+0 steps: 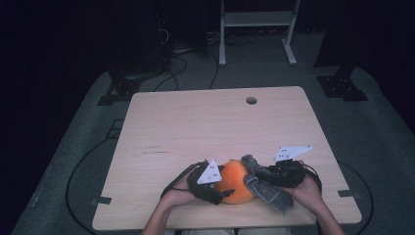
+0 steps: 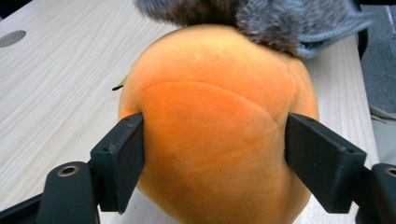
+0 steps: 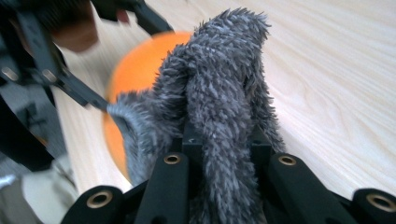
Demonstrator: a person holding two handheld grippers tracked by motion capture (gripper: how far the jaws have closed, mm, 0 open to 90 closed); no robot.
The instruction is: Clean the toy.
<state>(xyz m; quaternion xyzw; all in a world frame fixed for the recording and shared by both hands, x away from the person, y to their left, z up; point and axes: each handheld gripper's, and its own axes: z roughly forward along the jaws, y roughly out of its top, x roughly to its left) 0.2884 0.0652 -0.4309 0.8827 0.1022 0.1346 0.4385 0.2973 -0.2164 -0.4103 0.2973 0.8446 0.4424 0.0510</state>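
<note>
An orange plush ball point(image 1: 238, 180) rests on the wooden table point(image 1: 205, 122) near its front edge. My left gripper point(image 1: 221, 188) grips it from the left; in the left gripper view both pads press into the sides of the plush ball point(image 2: 219, 93), with the left gripper point(image 2: 215, 135) shut on it. A grey fuzzy cloth point(image 1: 266, 193) drapes over the ball's right side. My right gripper point(image 1: 268, 174) is shut on that cloth point(image 3: 219, 70), which bunches between the jaws of the right gripper point(image 3: 222, 135). Behind the cloth the orange ball point(image 3: 135, 70) shows, and the cloth point(image 2: 280, 23) lies over the ball's top.
A round cable hole point(image 1: 251, 100) sits near the table's far edge. A white metal stand point(image 1: 254, 19) is on the floor beyond the table, with cables point(image 1: 171, 68) lying around it. Bare wood stretches across the middle and back of the table.
</note>
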